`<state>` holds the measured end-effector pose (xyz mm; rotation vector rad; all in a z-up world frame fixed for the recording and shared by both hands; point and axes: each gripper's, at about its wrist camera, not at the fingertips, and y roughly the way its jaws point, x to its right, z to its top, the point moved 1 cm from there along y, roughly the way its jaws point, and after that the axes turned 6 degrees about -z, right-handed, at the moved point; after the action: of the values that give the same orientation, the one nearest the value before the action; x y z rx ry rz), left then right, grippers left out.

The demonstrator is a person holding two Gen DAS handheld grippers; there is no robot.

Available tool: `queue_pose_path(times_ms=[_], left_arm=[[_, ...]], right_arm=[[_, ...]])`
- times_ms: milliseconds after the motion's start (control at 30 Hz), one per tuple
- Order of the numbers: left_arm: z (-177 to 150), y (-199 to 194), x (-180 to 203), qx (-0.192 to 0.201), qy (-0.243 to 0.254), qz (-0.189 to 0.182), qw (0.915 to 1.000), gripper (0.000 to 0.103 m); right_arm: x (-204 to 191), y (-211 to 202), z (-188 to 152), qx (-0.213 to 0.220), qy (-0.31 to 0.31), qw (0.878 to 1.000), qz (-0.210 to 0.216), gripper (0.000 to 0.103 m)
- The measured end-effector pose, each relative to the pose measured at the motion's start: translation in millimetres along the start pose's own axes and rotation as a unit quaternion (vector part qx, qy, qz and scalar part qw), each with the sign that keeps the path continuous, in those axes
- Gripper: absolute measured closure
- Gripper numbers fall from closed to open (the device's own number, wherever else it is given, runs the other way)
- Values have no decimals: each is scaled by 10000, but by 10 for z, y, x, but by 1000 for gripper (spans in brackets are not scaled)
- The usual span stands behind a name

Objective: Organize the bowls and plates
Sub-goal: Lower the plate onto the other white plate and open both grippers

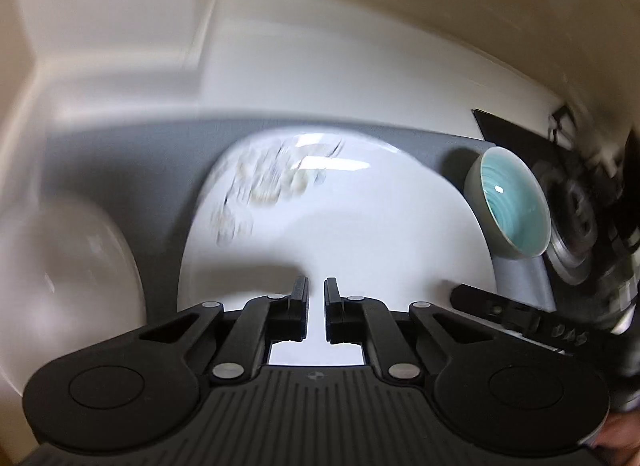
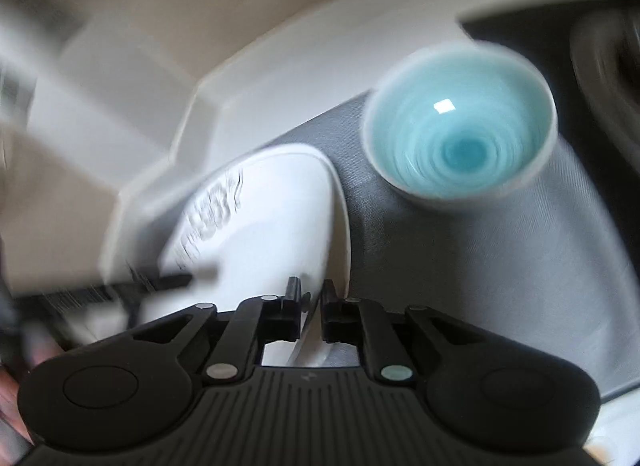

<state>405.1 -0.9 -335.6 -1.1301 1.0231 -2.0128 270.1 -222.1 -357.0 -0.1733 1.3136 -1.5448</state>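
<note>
A large white plate (image 1: 360, 225) with a printed pattern lies on a grey mat (image 1: 120, 169). My left gripper (image 1: 316, 298) is nearly closed over the plate's near part, with a narrow gap and nothing clearly between the fingers. In the right wrist view my right gripper (image 2: 311, 298) is shut on the rim of the white plate (image 2: 280, 217). The plate looks tilted. A small bowl with a turquoise inside (image 1: 512, 205) stands right of the plate; it also shows in the right wrist view (image 2: 460, 133). Both views are blurred.
A second white dish (image 1: 68, 278) sits at the left on the mat. The right gripper's body (image 1: 580, 225) is at the far right of the left wrist view. A white wall or counter ledge (image 2: 240, 77) runs behind the grey mat (image 2: 500, 246).
</note>
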Motion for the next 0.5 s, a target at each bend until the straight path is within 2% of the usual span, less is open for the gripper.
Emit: queue_pose_path(times_ms=[33, 100, 200, 300, 367, 500], left_arm=[[-13, -3, -35, 18, -3, -13, 10000, 95], [-46, -37, -86, 117, 115, 256, 9995, 95], [-89, -91, -199, 118, -85, 209, 9997, 95], [-119, -144, -202, 194, 43, 449, 9988, 95], [-162, -185, -171, 184, 177, 608, 9978, 90], [-329, -386, -179, 348, 242, 581, 9974, 78]], right_arm=[[3, -7, -2, 63, -13, 10000, 13, 94], [21, -10, 13, 68, 6, 10000, 27, 94], [-11, -13, 40, 87, -180, 9998, -26, 94], [-17, 0, 64, 76, -285, 9996, -52, 93], [-48, 4, 71, 73, -394, 9991, -98, 93], [-109, -28, 71, -18, -533, 9983, -220, 90]])
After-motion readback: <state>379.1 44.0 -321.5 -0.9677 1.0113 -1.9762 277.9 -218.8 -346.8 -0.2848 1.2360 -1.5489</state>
